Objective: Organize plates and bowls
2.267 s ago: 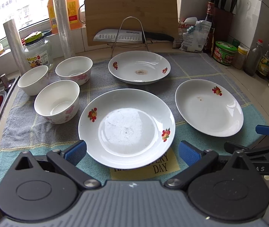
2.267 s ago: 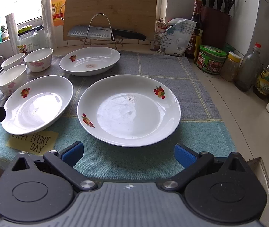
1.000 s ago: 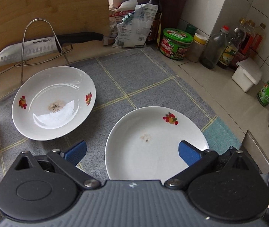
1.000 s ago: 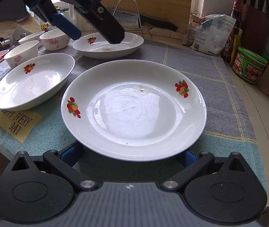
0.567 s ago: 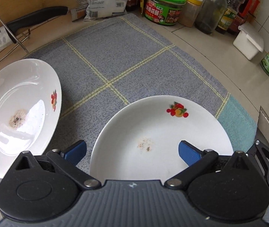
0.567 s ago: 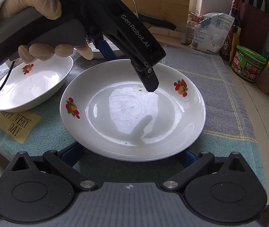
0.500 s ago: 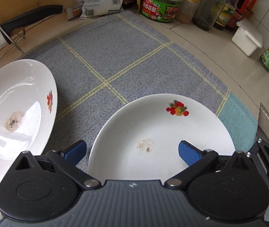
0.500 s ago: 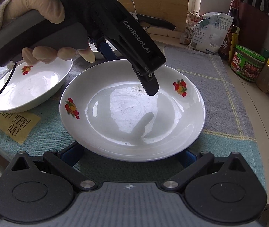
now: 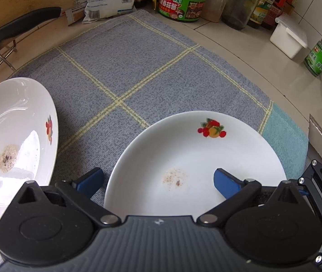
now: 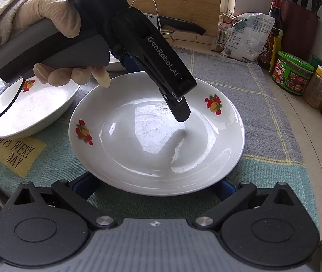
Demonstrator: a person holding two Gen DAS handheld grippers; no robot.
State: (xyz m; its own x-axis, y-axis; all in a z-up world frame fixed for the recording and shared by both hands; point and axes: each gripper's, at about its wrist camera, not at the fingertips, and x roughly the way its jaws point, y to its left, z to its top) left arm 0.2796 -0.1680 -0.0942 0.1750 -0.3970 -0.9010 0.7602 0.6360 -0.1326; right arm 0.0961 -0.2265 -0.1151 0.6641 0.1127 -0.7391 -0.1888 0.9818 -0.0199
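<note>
Change: against the views from about two seconds ago, when both grippers sat back at the near edge of the cloth, the left gripper [image 9: 158, 180] has swung across and now hangs over the right plate [image 9: 194, 158], its dark finger [image 10: 179, 111] low over the plate's centre in the right wrist view.
Left gripper: jaws wide apart, one blue pad off the rim at lower left, the other over the plate's inside; nothing held.
Right gripper [image 10: 156, 184]: wide open, empty; its pads are mostly hidden beneath the plate's near rim, at bottom centre of the frame.
Plate: flat on the cloth [image 9: 138, 68], centre of both views, a few crumbs in its well.
Other plates: a soiled one [image 9: 13, 147] at the left edge; another [image 10: 29, 111] at left of the right wrist view.
Meaning: no plate is stacked yet; both grippers are closing in on this one, probably the first to be lifted.
</note>
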